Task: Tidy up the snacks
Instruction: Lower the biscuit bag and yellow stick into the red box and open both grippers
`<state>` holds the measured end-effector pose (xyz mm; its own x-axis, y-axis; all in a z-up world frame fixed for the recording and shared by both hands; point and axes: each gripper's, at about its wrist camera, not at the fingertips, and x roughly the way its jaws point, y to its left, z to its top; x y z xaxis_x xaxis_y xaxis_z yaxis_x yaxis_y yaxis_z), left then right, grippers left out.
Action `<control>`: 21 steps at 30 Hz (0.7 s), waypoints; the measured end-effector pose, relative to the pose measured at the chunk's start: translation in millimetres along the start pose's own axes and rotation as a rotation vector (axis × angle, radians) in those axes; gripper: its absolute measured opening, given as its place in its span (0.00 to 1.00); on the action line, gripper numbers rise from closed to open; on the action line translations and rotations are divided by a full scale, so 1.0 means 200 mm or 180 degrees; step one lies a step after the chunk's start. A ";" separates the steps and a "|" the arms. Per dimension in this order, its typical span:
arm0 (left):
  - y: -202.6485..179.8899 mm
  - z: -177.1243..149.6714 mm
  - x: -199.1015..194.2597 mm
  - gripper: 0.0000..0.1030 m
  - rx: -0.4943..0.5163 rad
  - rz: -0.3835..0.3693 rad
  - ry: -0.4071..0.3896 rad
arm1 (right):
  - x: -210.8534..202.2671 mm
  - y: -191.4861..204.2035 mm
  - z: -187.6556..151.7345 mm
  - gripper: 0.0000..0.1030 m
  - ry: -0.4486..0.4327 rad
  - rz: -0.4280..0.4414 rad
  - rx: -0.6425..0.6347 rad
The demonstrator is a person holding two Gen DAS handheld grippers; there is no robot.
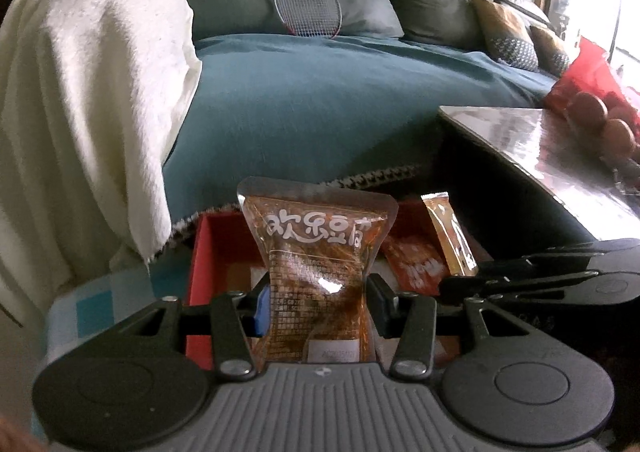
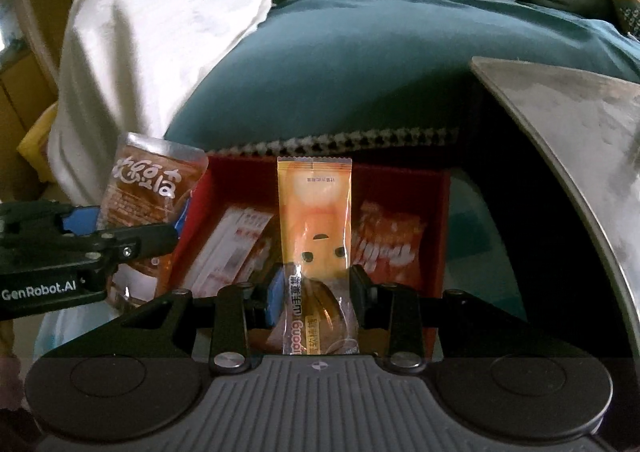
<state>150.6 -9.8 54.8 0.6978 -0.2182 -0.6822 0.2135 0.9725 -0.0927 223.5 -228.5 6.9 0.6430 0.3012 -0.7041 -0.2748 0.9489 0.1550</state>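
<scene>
My left gripper [image 1: 318, 302] is shut on a clear brown snack pouch [image 1: 316, 252] with white characters, held upright over a red box [image 1: 200, 252]. My right gripper [image 2: 314, 298] is shut on an orange candy packet [image 2: 314, 232], upright over the same red box [image 2: 438, 204]. The box holds an orange chip bag [image 2: 386, 248] and white-and-red packets [image 2: 232, 244]. In the right wrist view the left gripper [image 2: 80, 236] and its pouch [image 2: 148, 188] sit at the left edge of the box. In the left wrist view the orange packet [image 1: 450, 236] stands at the right.
A sofa with a teal cover [image 1: 320, 92] lies behind the box, a white blanket [image 1: 88, 92] over its left arm. A badminton racket [image 1: 308, 8] leans on the cushions. A shiny table [image 1: 552, 156] with a red bag [image 1: 592, 84] stands at the right.
</scene>
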 end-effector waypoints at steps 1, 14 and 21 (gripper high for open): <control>0.00 0.01 0.02 0.40 0.0012 0.0017 0.0003 | 0.02 -0.01 0.01 0.41 0.0002 0.0002 0.0012; -0.01 0.05 0.23 0.40 0.0095 0.0080 0.0113 | 0.23 -0.07 0.06 0.45 0.0134 -0.0133 0.0019; -0.03 0.04 0.25 0.48 0.0131 0.0130 0.0166 | 0.24 -0.10 0.06 0.61 0.0145 -0.0211 0.0072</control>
<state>188.7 -27.0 27.0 0.6703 -0.1727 -0.7217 0.2141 0.9762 -0.0348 268.4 -231.7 -21.8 0.6260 0.2336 -0.7440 -0.2163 0.9687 0.1222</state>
